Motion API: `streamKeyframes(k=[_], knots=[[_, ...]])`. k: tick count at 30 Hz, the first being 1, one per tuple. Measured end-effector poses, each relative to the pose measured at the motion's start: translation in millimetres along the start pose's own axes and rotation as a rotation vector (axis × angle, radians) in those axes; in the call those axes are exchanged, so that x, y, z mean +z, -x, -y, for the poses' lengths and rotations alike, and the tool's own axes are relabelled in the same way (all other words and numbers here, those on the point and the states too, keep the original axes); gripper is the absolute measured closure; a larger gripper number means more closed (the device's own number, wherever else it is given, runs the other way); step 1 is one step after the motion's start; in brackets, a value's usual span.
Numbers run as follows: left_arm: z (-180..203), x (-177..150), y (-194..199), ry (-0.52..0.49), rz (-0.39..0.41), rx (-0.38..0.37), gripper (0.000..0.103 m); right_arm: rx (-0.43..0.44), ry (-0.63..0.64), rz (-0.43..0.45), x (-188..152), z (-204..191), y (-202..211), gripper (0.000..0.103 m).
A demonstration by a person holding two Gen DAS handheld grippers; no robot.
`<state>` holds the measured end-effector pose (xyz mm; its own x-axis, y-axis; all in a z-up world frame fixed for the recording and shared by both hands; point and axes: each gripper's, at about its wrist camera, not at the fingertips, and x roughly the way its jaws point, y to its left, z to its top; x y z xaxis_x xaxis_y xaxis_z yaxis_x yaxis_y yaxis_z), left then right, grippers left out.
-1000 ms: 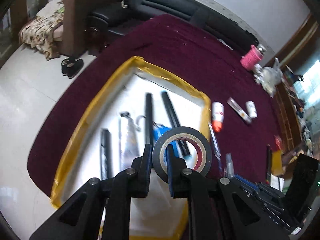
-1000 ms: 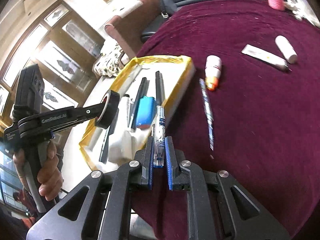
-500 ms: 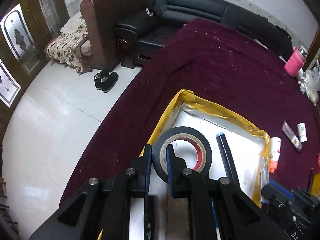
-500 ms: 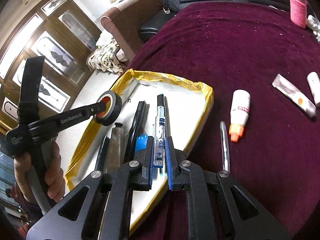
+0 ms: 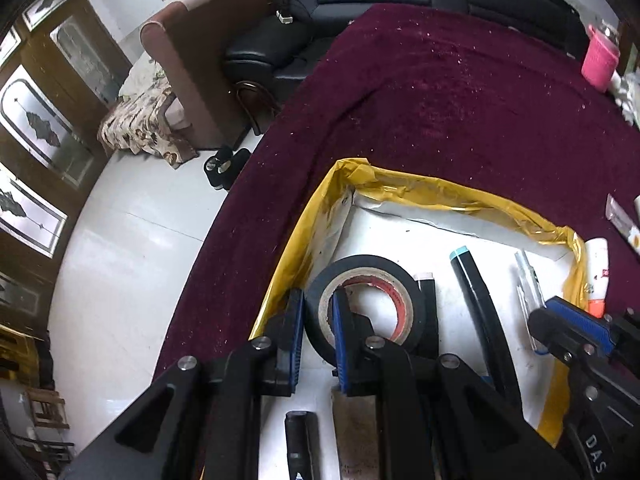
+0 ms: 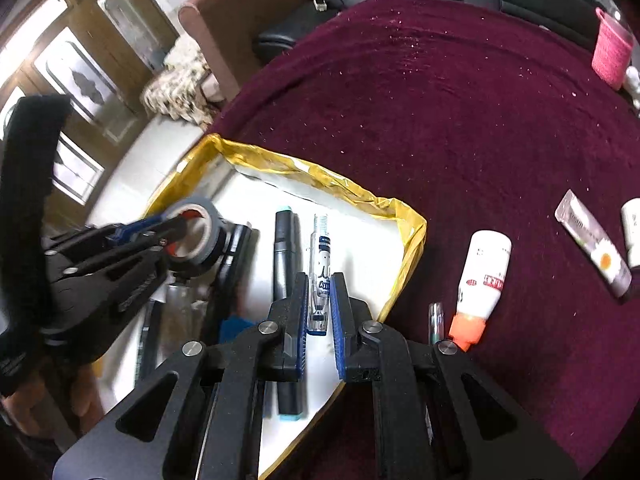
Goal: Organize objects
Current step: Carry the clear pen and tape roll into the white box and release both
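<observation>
A white tray with a yellow taped rim lies on the maroon cloth. My left gripper is shut on the wall of a black tape roll and holds it upright, low over the tray's far left corner. From the right wrist view, that left gripper and the tape roll show on the left. My right gripper is shut on a clear pen over the tray's right half. The right gripper also shows in the left wrist view.
Black markers and other pens lie in the tray. On the cloth to the right are a white bottle with an orange cap, a clear pen, a tube and a pink cup. Sofas stand beyond the table.
Both grippers have moved in over the tray and sunk lower. The left one carried the tape roll to the far left corner; the right one brought the clear pen over the tray.
</observation>
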<state>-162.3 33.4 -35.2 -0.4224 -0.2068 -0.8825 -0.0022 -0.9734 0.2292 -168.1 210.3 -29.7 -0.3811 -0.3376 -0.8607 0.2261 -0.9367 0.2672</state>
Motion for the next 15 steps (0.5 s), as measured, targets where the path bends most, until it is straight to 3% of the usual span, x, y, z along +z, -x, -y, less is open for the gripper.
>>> streamKeyframes(k=[9,15], knots=[[3,4,-5,-0.035,-0.016,-0.003,0.089,-0.050,0.056,-0.019,-1,-8,-9,0.092],[-5,5,-23,0.005,-0.077,-0.086,0.088,-0.072,0.116,-0.046,0,-15,-17,0.092]])
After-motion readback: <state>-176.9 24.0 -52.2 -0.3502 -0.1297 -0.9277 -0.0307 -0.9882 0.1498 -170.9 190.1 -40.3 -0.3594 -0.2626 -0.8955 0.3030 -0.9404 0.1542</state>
